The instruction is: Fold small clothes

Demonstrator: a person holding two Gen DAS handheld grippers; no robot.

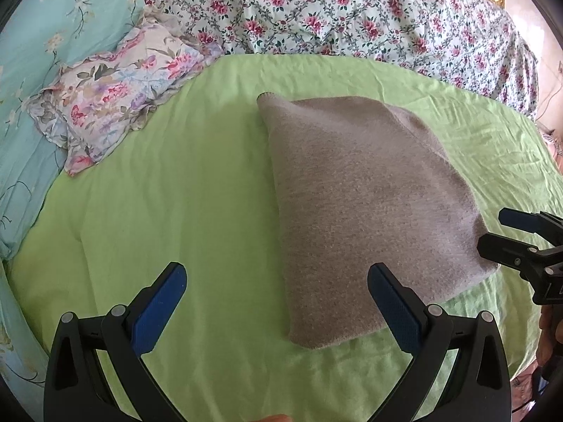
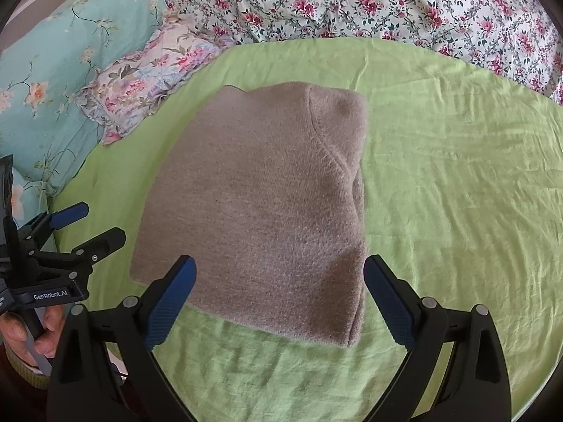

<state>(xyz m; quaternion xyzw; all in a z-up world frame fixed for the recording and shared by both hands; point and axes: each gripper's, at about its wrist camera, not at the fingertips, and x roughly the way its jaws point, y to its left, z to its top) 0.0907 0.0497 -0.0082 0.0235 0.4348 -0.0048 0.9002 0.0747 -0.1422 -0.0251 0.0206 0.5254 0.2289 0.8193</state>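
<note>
A folded grey sweater [image 2: 267,207] lies on the green sheet [image 2: 457,176], with a floral pillow [image 1: 116,105] far left and a flowered quilt [image 1: 352,10] beyond. Both the left gripper [image 1: 278,281] and right gripper [image 2: 279,277] are spread wide, empty, at its near edge. Only the right view shows the sweater's curved seam and a hand [image 2: 31,334] holding the left gripper.

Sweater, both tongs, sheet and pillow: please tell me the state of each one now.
Sweater: folded into a compact block, lying flat on the sheet, not held.
Left tongs: open, holding nothing.
Right tongs: open, holding nothing.
Green sheet: spread out, wrinkled.
Floral pillow: lying at the sheet's edge, rumpled.
</note>
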